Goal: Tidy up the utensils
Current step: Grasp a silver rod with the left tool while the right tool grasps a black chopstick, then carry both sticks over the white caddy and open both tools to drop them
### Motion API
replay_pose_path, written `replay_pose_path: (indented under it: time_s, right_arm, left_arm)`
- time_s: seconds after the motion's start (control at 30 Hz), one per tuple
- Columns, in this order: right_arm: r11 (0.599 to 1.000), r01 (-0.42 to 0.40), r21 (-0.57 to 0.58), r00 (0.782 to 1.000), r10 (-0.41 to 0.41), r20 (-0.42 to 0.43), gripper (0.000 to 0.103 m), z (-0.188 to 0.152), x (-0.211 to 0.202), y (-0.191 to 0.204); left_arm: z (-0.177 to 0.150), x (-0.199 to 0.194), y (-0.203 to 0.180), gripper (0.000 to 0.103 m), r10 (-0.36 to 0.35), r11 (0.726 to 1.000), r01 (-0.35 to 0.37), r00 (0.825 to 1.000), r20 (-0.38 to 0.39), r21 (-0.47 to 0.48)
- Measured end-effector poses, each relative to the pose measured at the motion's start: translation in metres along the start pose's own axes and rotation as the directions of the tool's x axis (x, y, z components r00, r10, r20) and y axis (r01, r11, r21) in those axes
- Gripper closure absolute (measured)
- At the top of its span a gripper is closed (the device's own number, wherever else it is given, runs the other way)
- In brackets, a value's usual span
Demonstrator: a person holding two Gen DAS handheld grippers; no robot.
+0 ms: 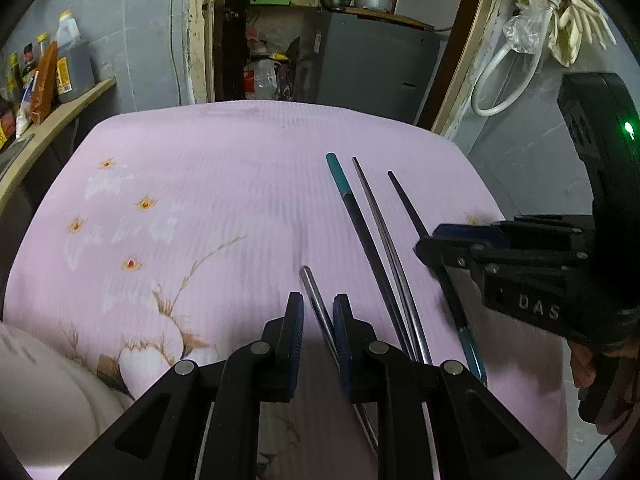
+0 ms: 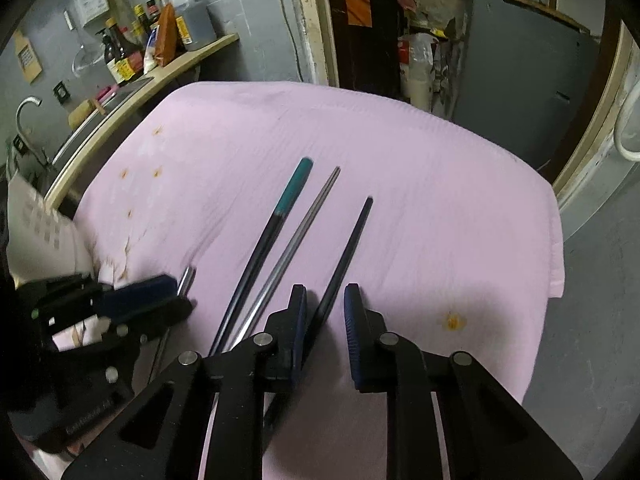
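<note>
Presently, left gripper [image 1: 318,304]: jaws narrow but not together; a steel chopstick [image 1: 310,284] runs through the gap close to the right pad, with daylight on the other side, so no clamp shows.
Right gripper [image 2: 326,296]: jaws likewise narrow and apart; a black chopstick [image 2: 352,240] lies between them, nearer the left pad, not pinched.
Step in hand: likely gripping one stick in each gripper to pair them.
Doing it well: centre each stick in its gap before squeezing, and press low to the cloth so the thin rod does not roll out or pivot.
Risk: the steel looks slick and may slip between the pads.
Other sticks: a teal-ended chopstick [image 2: 296,180] and a second steel chopstick [image 2: 308,216] lie side by side between the two grippers, nearly parallel.
Look: long, slim, tapering; two steel, two black with teal ends.
Surface: pink cloth [image 1: 200,152] with a flower print, all four sticks on its right part.
</note>
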State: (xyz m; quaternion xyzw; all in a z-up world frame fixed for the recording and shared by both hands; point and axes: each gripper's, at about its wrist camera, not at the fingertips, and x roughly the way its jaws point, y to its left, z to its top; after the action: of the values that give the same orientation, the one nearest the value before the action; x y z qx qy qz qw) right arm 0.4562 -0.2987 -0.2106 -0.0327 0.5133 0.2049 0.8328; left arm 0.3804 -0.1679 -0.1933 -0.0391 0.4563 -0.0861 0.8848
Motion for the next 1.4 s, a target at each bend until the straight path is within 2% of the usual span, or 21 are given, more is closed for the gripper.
replay_pose_path:
  time_s: [0.1,0.23,0.33,0.4,0.53,0.7,0.83,0.93,1.2,1.4]
  right_arm:
    - [1.000,0.004,0.014,1.000,-0.004,-0.017,0.086,0.007,0.008,0.002]
    - [0.999,0.049,0.025,0.998,-0.048,-0.031,0.094,0.011,0.013,0.005]
    - [0.997,0.021,0.074,0.999,-0.019,-0.032,0.097,0.012,0.011,-0.002]
    - [0.990,-0.037,0.136,0.999,0.038,-0.006,0.098,0.005,0.005,-0.010]
    - [0.986,-0.062,0.154,0.994,0.048,0.097,0.098,-0.013,-0.023,-0.010]
    - [0.988,-0.060,0.144,0.974,0.026,0.227,0.098,-0.041,-0.072,0.005]
    - [0.987,-0.057,0.152,0.956,0.010,0.294,0.098,-0.052,-0.106,0.007]
    - [0.988,-0.027,0.149,0.936,-0.027,0.351,0.098,-0.074,-0.138,0.015]
    - [0.986,0.021,0.163,0.899,-0.090,0.428,0.099,-0.117,-0.199,0.041]
    - [0.988,0.012,0.156,0.868,-0.088,0.489,0.099,-0.121,-0.229,0.074]
  left_arm:
    - [0.006,0.004,0.001,0.087,-0.006,1.000,0.006,1.000,-0.021,-0.008]
    - [0.011,0.007,0.003,0.092,-0.011,1.000,0.010,1.000,-0.028,-0.015]
    - [0.011,0.008,0.001,0.094,-0.006,1.000,0.006,1.000,-0.027,-0.007]
    - [0.011,0.007,0.003,0.095,-0.014,1.000,0.014,1.000,-0.023,-0.015]
    - [0.008,-0.004,0.009,0.097,-0.066,0.997,0.066,0.998,0.008,-0.038]
    - [0.000,-0.034,0.005,0.097,-0.098,0.995,0.100,0.992,0.077,-0.027]
    - [-0.005,-0.063,0.002,0.097,-0.111,0.993,0.115,0.985,0.131,-0.019]
    - [-0.012,-0.088,0.002,0.097,-0.130,0.991,0.134,0.977,0.170,-0.014]
    - [-0.043,-0.150,0.009,0.097,-0.159,0.987,0.154,0.960,0.230,0.042]
    - [-0.063,-0.193,0.022,0.097,-0.166,0.986,0.156,0.947,0.273,0.057]
